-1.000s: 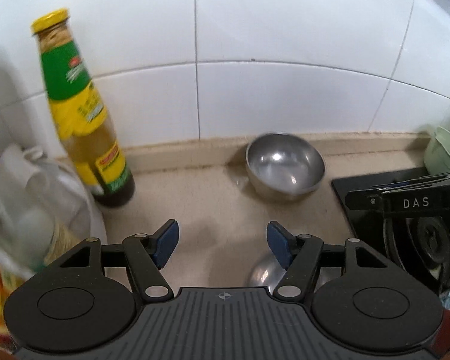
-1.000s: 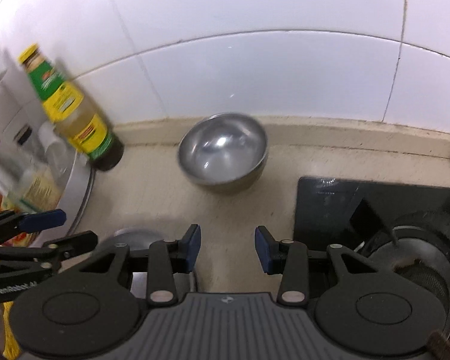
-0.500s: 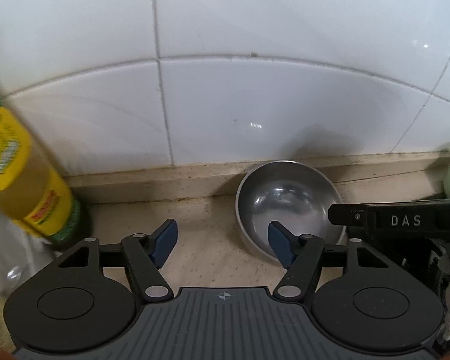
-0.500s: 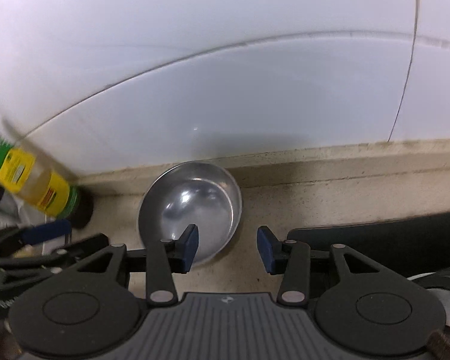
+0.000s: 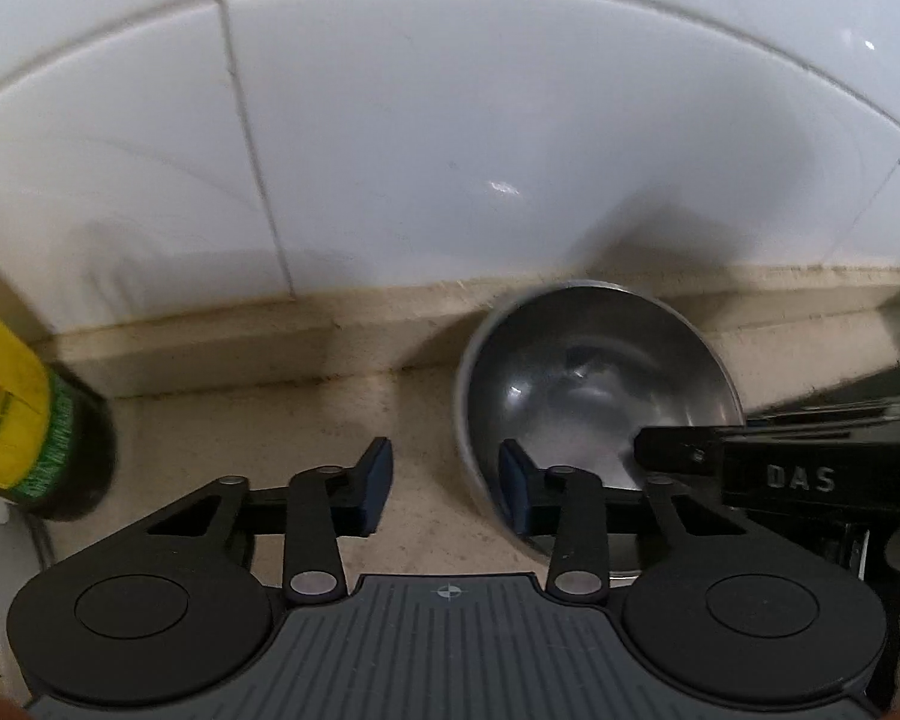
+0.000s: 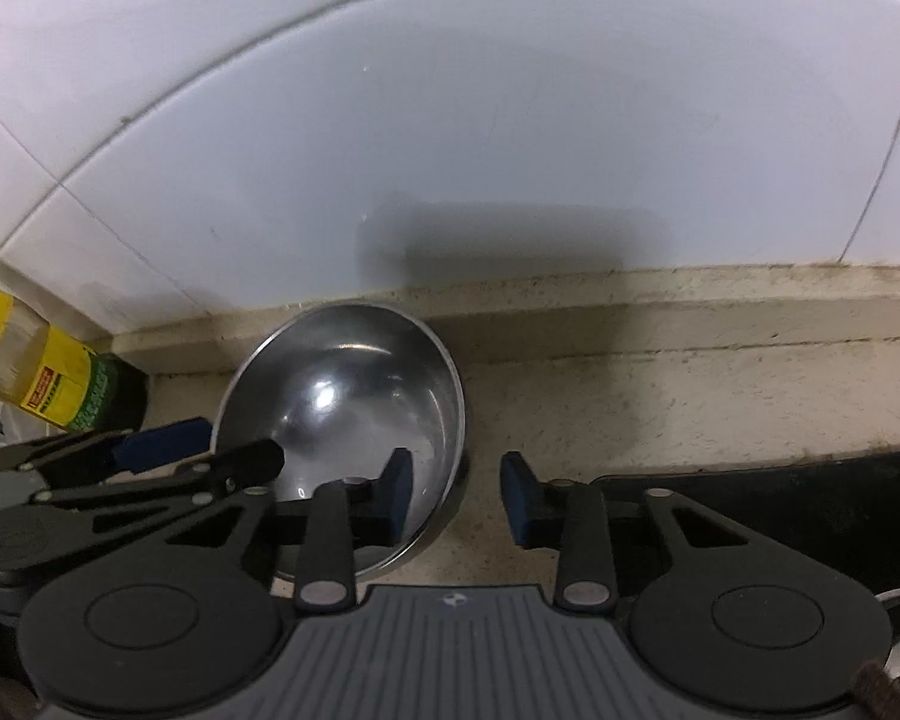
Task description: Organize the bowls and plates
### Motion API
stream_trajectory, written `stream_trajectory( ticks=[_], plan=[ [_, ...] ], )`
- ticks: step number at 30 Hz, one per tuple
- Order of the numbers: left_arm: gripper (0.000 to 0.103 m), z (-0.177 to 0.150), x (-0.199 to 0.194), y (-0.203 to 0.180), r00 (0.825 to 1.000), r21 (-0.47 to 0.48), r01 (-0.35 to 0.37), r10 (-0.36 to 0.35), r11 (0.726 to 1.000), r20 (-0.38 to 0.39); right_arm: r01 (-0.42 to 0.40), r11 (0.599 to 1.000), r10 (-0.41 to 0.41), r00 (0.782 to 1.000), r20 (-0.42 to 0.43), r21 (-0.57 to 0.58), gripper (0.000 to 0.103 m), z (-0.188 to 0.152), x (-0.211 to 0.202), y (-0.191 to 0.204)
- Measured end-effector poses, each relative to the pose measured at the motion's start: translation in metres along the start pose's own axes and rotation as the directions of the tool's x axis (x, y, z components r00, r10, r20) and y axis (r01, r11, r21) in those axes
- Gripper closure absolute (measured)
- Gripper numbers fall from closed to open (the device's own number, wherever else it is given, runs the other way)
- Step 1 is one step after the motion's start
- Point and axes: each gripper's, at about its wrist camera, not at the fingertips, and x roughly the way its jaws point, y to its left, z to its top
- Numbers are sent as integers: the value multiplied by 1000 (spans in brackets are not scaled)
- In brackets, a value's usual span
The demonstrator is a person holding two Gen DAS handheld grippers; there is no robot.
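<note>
A home kitchen: white wall tiles (image 5: 426, 138), beige counter (image 6: 660, 396), sauce bottle (image 5: 24, 426), black stove (image 6: 810, 498).

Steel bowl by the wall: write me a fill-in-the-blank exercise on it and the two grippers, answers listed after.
1. The steel bowl sits on the counter against the white ____ wall.
2. The right gripper has its jaws ____ astride the bowl's rim.
3. The left gripper has one blue pad ____ the bowl, the other outside.
4. The bottle left of the bowl has a ____ label.

Answers: tiled; open; inside; yellow
</note>
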Motion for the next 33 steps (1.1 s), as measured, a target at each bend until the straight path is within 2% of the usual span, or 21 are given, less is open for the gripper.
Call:
stream_trajectory(
  ticks=[1, 3, 9, 14, 26, 33],
  plan=[
    [62, -1, 3, 0, 1000, -3, 21, -21, 1000, -14, -16, 1000, 16, 1000, -12, 12, 84, 0, 4, -1],
    [67, -4, 4, -1, 999, 2, 53, -53, 999, -13, -27, 999, 28, 999, -17, 20, 85, 0, 8, 0],
    [69, -3, 1, -7, 999, 28, 41, -40, 999, -7, -43, 999, 44, 999, -24, 20, 87, 0, 11, 0],
    [68, 0, -14, -12, 999, 56, 11, -13, 998, 30, -53, 998, 54, 998, -17, 22, 87, -1, 6, 1],
    [67, 4, -60, -13, 994, 54, 1, -7, 999, 110, -64, 998, 64, 997, 42, -14, 87, 2, -34, 15],
    [65, -2, -99, -18, 986, 64, -2, -9, 998, 168, -64, 997, 67, 994, 89, -39, 87, -5, -72, 28]
  ],
)
